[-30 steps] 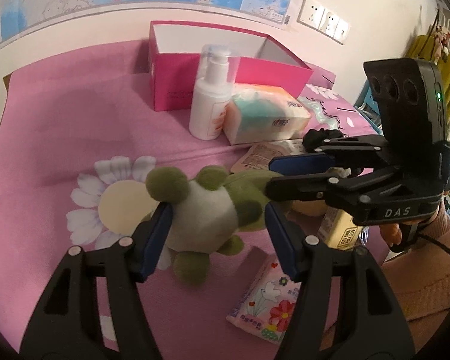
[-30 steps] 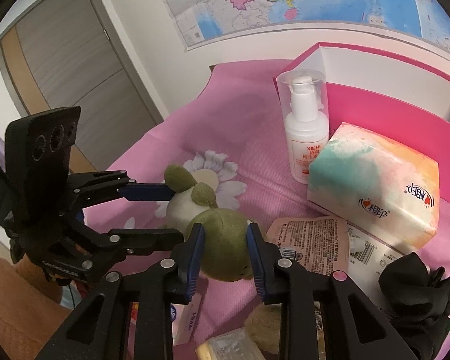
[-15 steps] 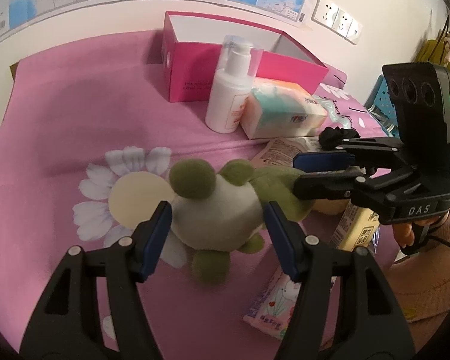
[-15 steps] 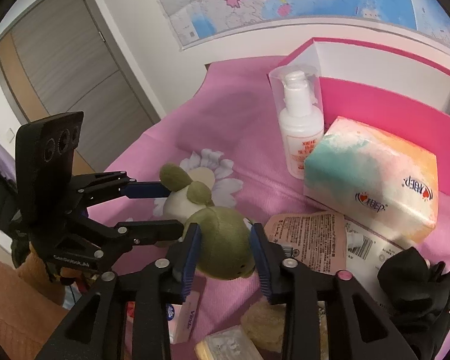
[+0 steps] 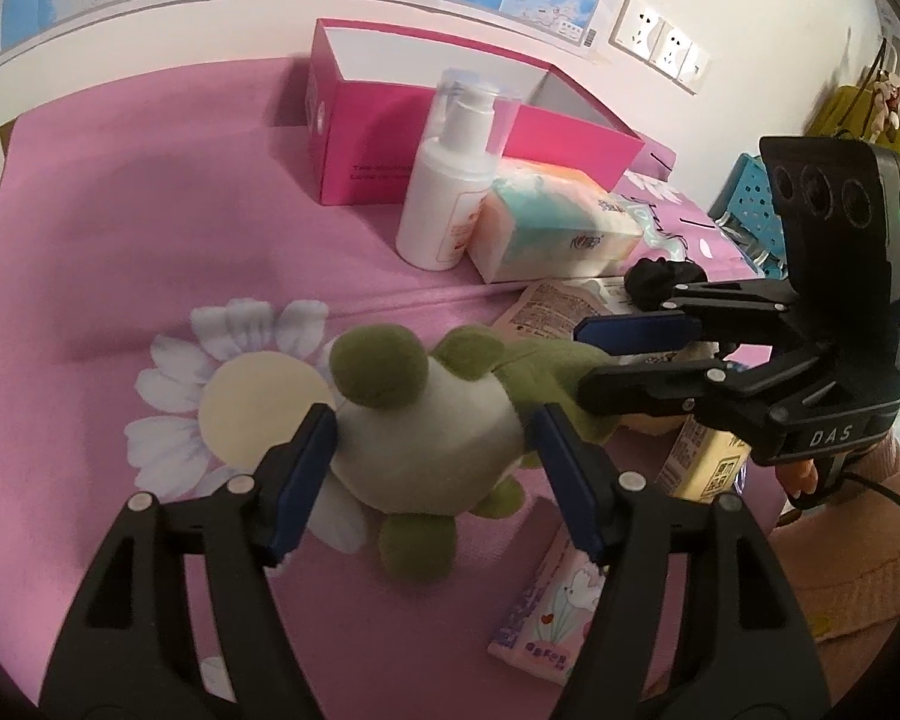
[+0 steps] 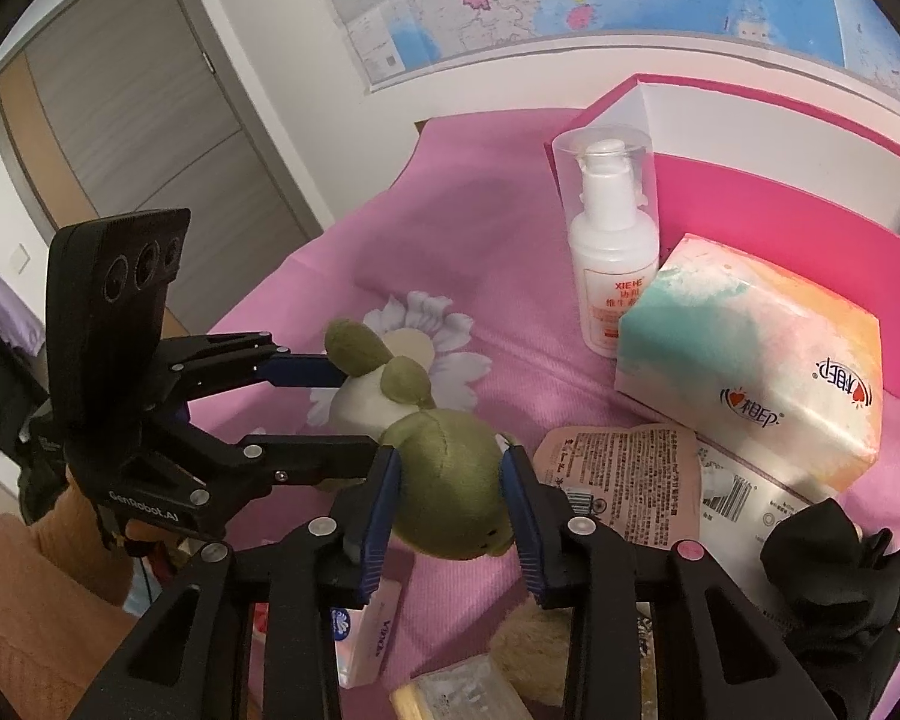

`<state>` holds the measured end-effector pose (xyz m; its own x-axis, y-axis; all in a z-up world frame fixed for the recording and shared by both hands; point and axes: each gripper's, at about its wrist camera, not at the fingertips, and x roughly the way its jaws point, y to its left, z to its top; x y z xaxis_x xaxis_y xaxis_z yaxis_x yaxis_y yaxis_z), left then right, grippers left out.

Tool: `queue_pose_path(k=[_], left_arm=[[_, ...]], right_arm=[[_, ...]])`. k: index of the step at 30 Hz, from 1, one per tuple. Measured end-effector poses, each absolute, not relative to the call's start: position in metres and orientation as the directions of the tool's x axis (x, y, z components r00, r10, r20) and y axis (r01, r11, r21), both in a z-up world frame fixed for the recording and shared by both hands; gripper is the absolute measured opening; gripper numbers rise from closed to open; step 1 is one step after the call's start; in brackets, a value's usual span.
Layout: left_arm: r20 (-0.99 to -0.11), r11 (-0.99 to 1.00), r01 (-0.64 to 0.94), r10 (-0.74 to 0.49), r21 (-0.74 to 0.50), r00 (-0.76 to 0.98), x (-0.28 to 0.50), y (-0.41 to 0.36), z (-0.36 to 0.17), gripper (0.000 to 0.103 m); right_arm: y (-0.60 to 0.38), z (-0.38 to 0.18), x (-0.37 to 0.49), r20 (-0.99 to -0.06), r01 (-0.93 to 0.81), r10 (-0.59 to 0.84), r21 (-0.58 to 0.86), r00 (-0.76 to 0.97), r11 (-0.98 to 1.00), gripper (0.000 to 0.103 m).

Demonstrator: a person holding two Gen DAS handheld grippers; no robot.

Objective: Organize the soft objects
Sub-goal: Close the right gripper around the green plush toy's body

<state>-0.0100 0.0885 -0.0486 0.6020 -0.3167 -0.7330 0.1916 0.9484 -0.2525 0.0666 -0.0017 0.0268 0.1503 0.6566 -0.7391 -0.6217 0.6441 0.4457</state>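
Observation:
A green and white plush frog point(image 5: 426, 426) is held over the pink cloth by both grippers. My left gripper point(image 5: 432, 462) is shut on its white belly. My right gripper point(image 6: 450, 480) is shut on its green head point(image 6: 450, 480); it also shows in the left wrist view point(image 5: 600, 354). An open pink box point(image 5: 390, 138) stands at the back. A black soft scrunchie point(image 6: 834, 576) lies at the right.
A white pump bottle point(image 5: 450, 198) and a pastel tissue pack point(image 5: 552, 228) stand before the box. Flat sachets point(image 6: 624, 474), a small tissue pack point(image 5: 546, 612) and a yellow carton point(image 5: 702, 468) lie near the front. A blue basket point(image 5: 744, 192) is beyond the table's right edge.
Both grippers have lifted the plush frog and carried it slightly toward the box. The right gripper's jaws have widened around the head.

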Motion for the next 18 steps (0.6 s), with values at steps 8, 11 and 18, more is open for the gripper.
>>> queue_pose_path(k=[8, 11, 18], left_arm=[[-0.716, 0.937, 0.187, -0.348, -0.296, 0.605, -0.010, 0.093, -0.049, 0.069], [-0.704, 0.931, 0.191, -0.361, -0.311, 0.612, -0.011, 0.093, -0.045, 0.069], [-0.707, 0.935, 0.184, -0.350, -0.303, 0.614, -0.008, 0.094, -0.046, 0.069]], right_arm=[[-0.003, 0.031, 0.063, -0.730, -0.621, 0.663, 0.443, 0.169, 0.646, 0.029], [-0.004, 0.035, 0.062, -0.722, -0.625, 0.669, 0.444, 0.174, 0.642, 0.029], [0.003, 0.040, 0.064, -0.738, -0.650, 0.649, 0.402, 0.187, 0.645, 0.028]])
